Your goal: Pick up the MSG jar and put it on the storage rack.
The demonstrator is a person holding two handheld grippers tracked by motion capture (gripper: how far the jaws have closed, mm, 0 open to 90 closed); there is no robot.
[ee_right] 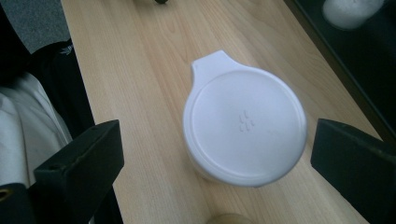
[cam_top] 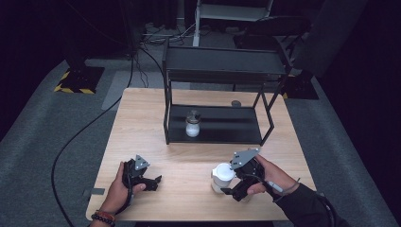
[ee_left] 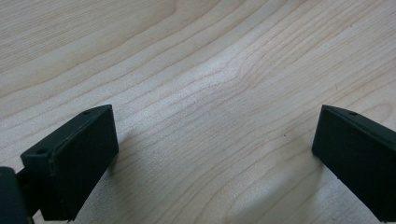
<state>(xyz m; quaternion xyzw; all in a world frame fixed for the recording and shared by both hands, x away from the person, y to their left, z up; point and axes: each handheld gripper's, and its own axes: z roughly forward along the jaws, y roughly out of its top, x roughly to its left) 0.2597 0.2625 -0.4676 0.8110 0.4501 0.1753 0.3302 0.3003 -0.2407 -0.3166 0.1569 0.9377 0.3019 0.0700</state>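
Both hand-held grippers gape empty; right hand-held gripper [cam_top: 226, 185] partly hides white container [cam_top: 221, 173].

The left hand [cam_top: 124, 185] comes in from the bottom edge, a beaded band on its wrist, and grips the left tongs [cam_top: 152, 182] low over the tabletop [cam_top: 142, 123], jaws pointing to the right. In the left gripper view those jaws stand wide apart with bare wood between them. The right hand [cam_top: 269, 177], in a dark sleeve, holds the right tongs [cam_top: 227, 187] angled down and leftward, jaws spread wide.
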